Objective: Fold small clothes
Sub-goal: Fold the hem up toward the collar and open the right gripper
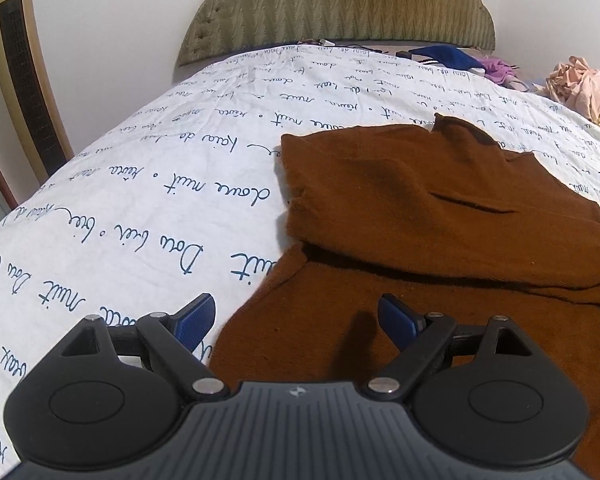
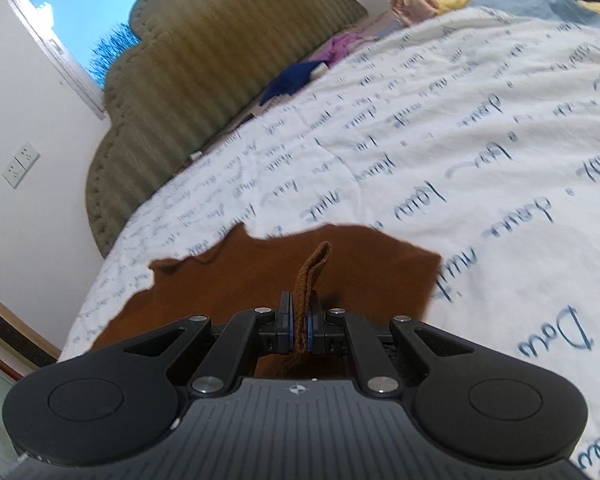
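A rust-brown knit garment (image 1: pixel 440 216) lies on the white bedsheet (image 1: pixel 160 168) printed with blue script, its upper part folded over the lower part. My left gripper (image 1: pixel 296 320) hovers over the garment's near left edge, open, nothing between its blue pads (image 1: pixel 196 318). In the right wrist view the same brown garment (image 2: pixel 236 276) spreads below my right gripper (image 2: pixel 299 320), which is shut on a pinched fold of its edge; a strip of the knit (image 2: pixel 314 264) sticks up between the jaws.
An olive padded headboard (image 1: pixel 340 4) stands at the far end of the bed. A blue cloth (image 1: pixel 444 56), a purple cloth (image 1: pixel 498 68) and a pink cloth pile (image 1: pixel 580 84) lie near it. A gold tower fan (image 1: pixel 20 68) stands left of the bed. A window (image 2: pixel 88 12) is on the wall.
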{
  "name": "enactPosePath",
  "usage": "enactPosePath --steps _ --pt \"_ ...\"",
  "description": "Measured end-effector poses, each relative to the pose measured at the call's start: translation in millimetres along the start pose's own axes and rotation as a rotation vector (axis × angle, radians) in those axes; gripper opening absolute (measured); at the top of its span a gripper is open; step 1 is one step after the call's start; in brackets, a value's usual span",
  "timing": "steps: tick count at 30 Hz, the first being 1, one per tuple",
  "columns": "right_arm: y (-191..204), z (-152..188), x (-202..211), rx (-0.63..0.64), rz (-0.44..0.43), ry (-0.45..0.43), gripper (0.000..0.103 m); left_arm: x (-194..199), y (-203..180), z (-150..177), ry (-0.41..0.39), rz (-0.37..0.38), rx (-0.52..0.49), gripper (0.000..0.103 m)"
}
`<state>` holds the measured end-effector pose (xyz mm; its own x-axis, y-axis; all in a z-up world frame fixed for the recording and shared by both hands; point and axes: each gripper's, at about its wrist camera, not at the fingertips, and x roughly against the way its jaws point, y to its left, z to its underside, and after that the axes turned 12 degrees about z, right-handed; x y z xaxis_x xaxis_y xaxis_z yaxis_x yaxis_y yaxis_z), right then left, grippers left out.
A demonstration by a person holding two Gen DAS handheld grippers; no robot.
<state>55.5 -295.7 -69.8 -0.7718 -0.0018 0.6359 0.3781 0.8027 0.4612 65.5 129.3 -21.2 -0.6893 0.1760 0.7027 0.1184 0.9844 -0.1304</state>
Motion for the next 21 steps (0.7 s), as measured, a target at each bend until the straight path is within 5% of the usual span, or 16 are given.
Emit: enactPosePath --steps 4,8,10,14,19,21 --pt "-7 4 2 -0.019 0.039 0.001 0.018 1 -2 0 0.0 0.003 -0.008 0.089" --pt "-2 3 22 0.014 0.12 -0.119 0.025 1 -3 0 0.0 0.009 -0.001 0.089" --pt "8 4 28 0.072 0.094 -0.143 0.025 0 -5 1 0.002 0.015 0.002 0.089" --pt "30 12 23 0.202 0.022 -0.072 0.036 -1 -9 2 0.003 0.02 -0.003 0.089" --pt "38 24 13 0.248 0.176 -0.071 0.037 0 -10 4 0.007 0.024 -0.007 0.089" --pt "37 26 19 0.241 0.153 -0.076 0.038 -1 -11 5 0.008 0.024 -0.01 0.089"
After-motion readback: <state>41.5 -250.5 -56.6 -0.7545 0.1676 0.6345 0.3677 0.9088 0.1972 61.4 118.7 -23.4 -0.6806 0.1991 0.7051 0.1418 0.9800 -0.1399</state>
